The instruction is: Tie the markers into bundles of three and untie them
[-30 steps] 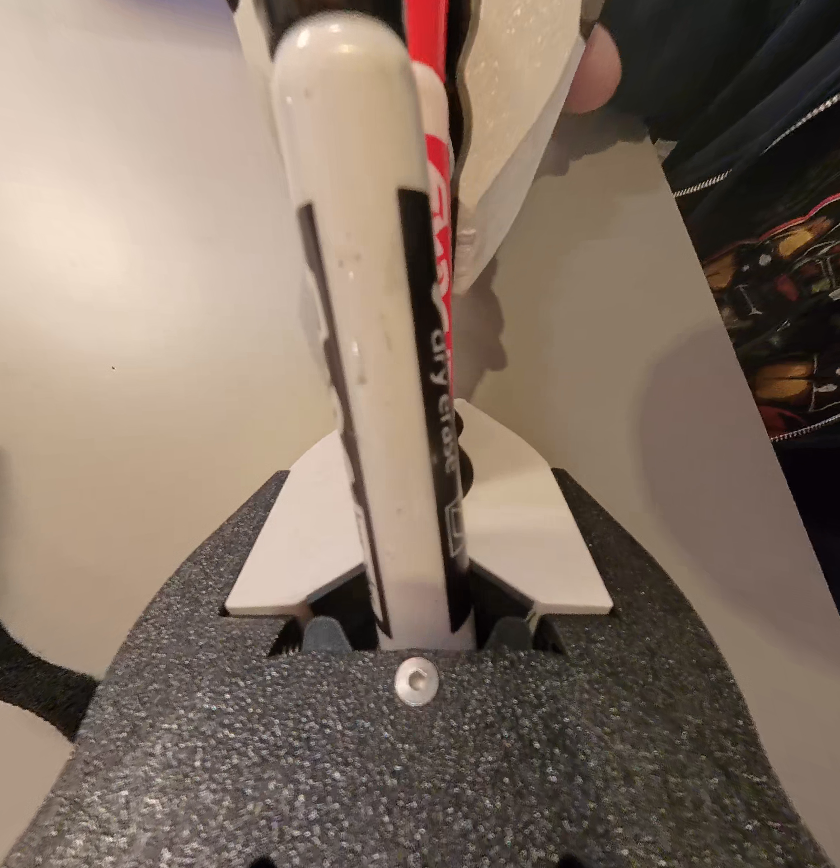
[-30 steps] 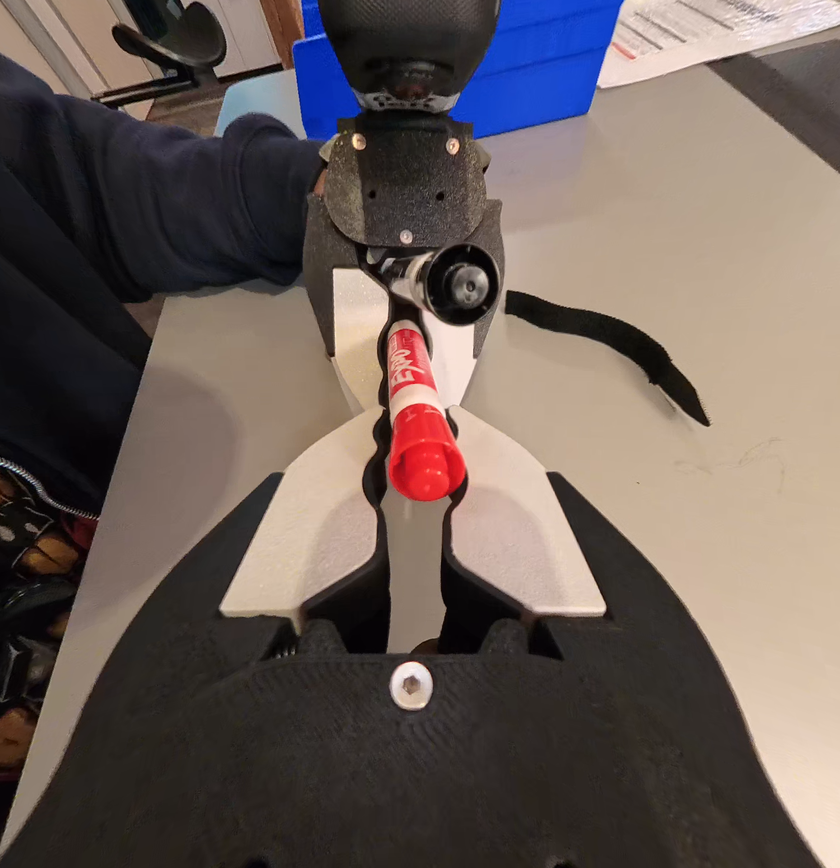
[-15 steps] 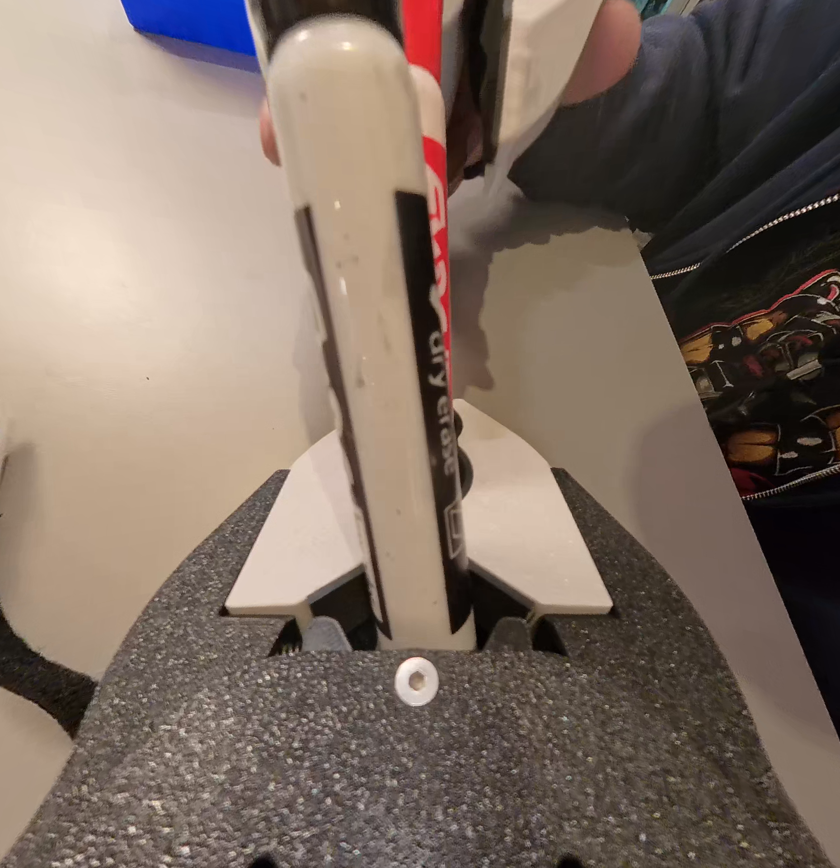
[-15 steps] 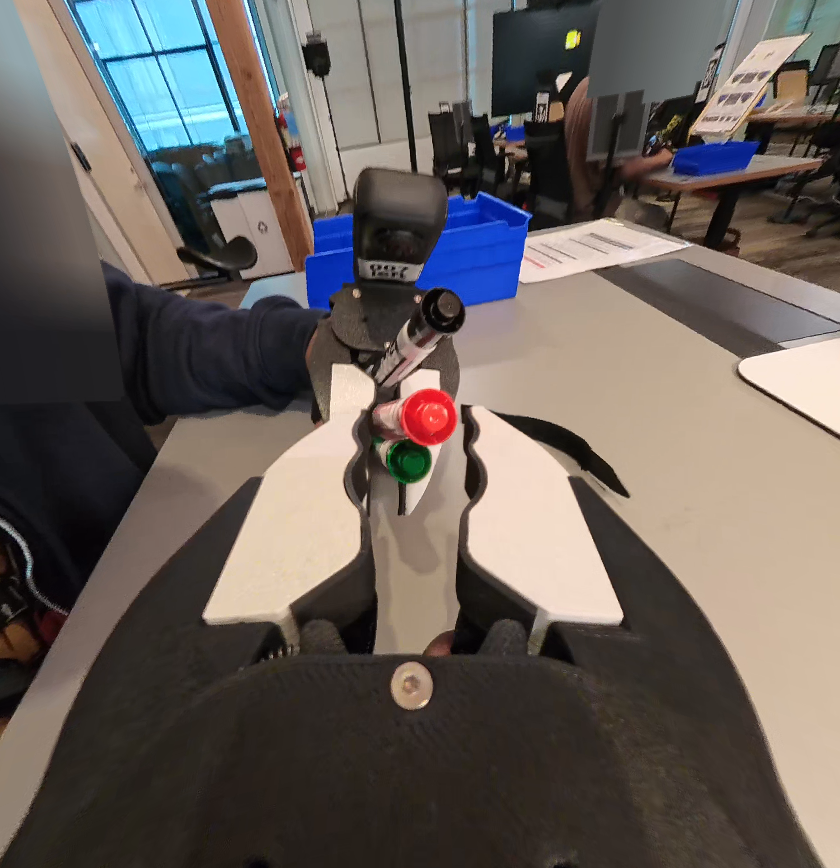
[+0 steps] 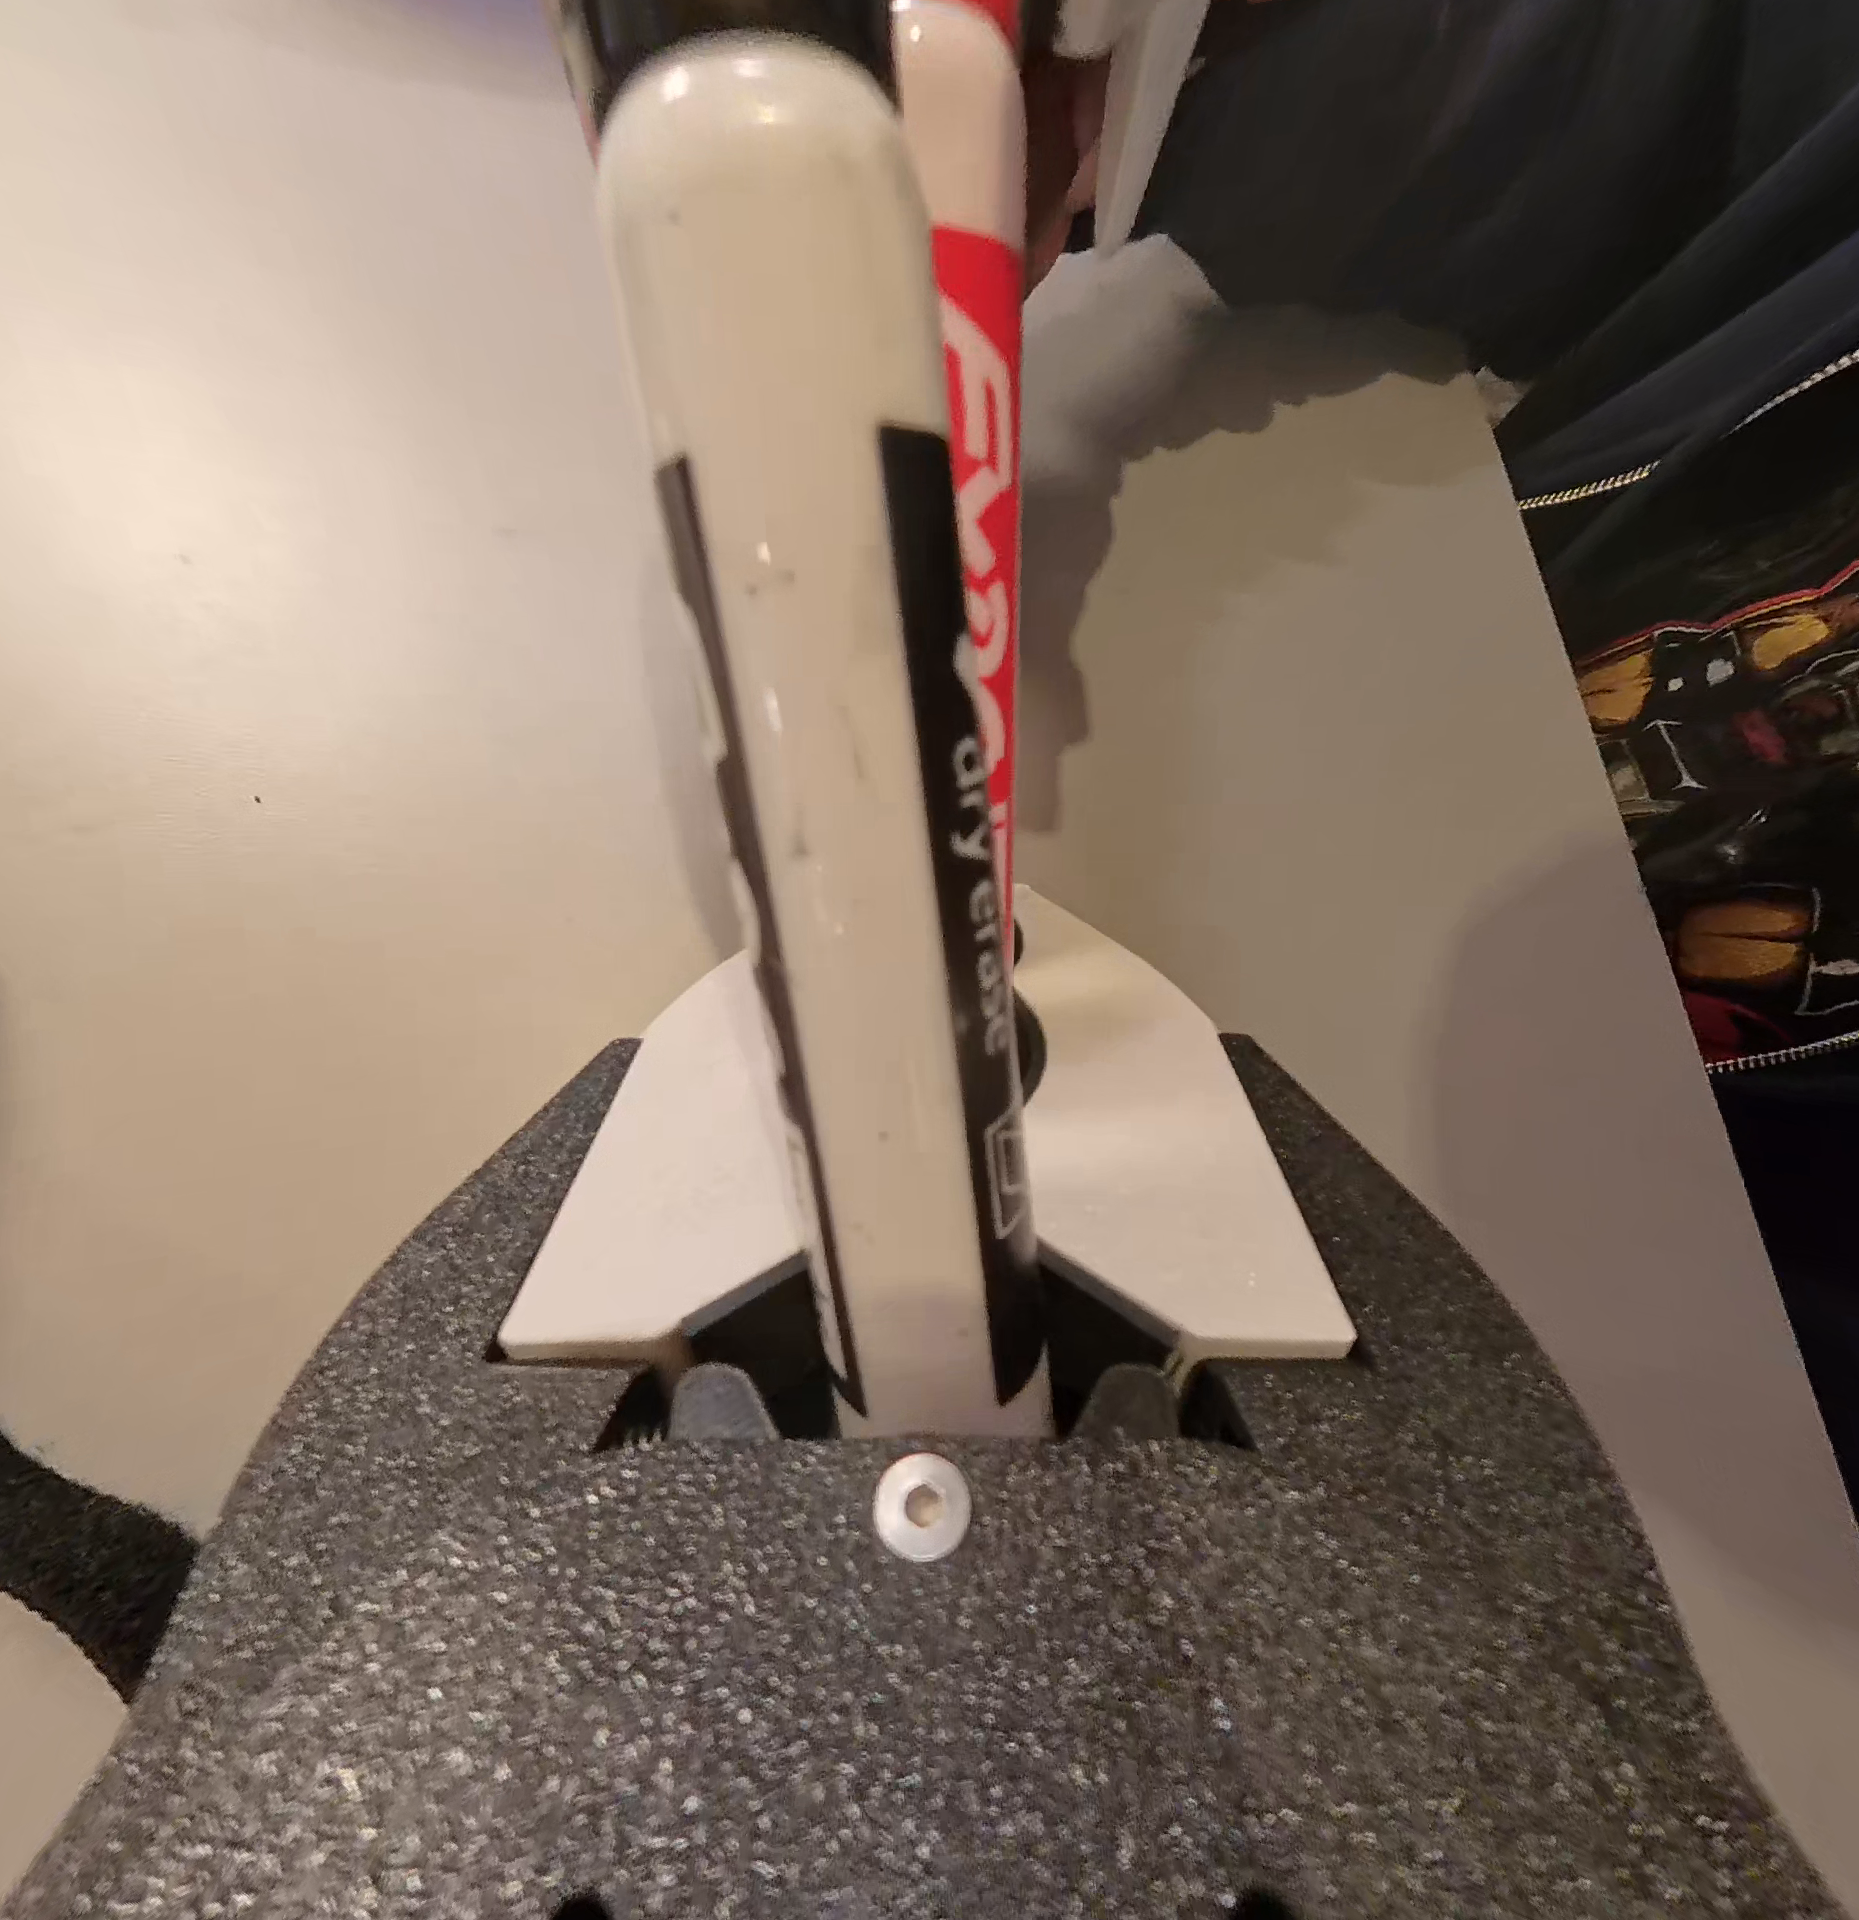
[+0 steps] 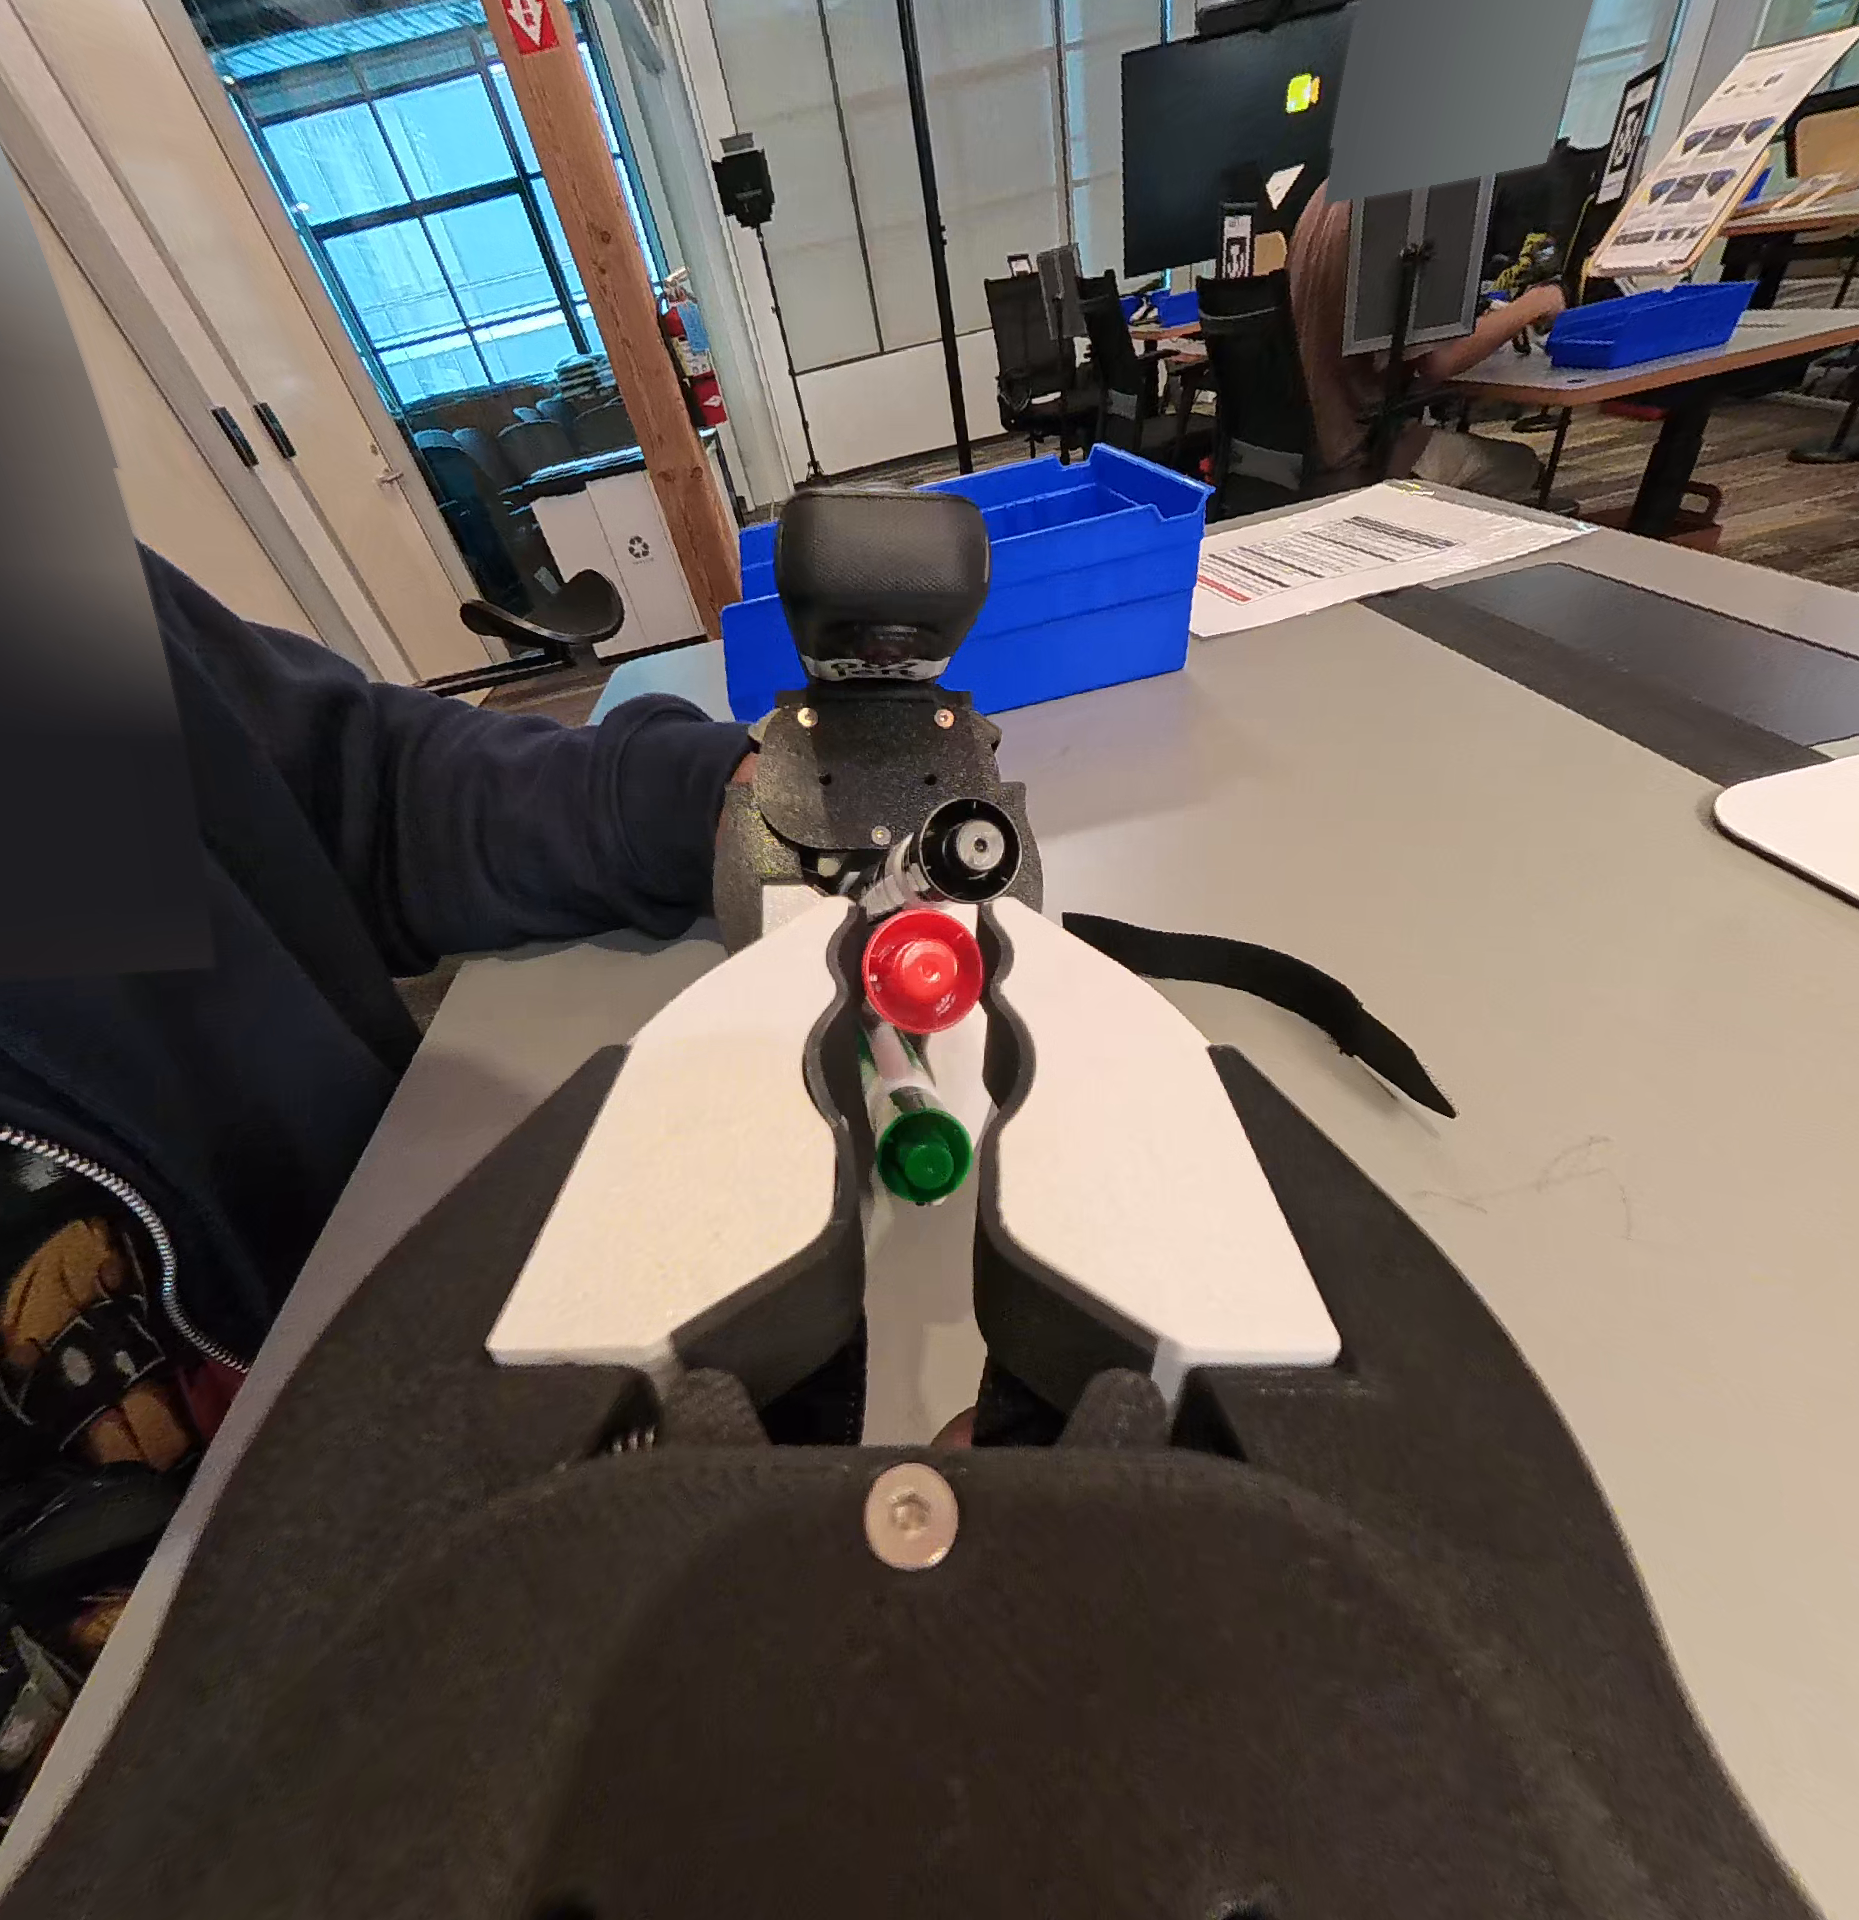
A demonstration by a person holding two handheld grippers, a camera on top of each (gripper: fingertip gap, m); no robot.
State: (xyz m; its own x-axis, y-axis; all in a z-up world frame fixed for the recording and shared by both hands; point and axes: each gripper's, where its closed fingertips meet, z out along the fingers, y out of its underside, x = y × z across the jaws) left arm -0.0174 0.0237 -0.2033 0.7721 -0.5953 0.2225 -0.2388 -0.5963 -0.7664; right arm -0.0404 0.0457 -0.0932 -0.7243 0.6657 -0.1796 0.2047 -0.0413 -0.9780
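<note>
- The left gripper (image 5: 904,997), seen in its own wrist view, has its white fingers (image 5: 676,1174) closed narrowly around a bundle of markers that runs forward along them.
- The black marker (image 5: 800,727), with its white barrel, lies uppermost in that view; the red marker (image 5: 982,436) sits just beside it on the right, touching it.
- In the right wrist view the same left gripper (image 6: 883,821) faces the camera, held above a grey table (image 6: 1424,935), with a dark sleeve (image 6: 437,790) behind it.
- The three marker caps point toward the right gripper (image 6: 920,997): black cap (image 6: 972,847) highest, red cap (image 6: 920,971) between the right gripper's fingertips, green marker (image 6: 920,1153) lowest and tilted down, deeper between the fingers.
- The right gripper's jaws stand partly open around the red and green caps; whether they touch either cap cannot be told.
- A black strap (image 6: 1268,987) lies loose on the table just to the right of the grippers.
- A blue bin (image 6: 1060,592) stands behind, near the table's far edge.
</note>
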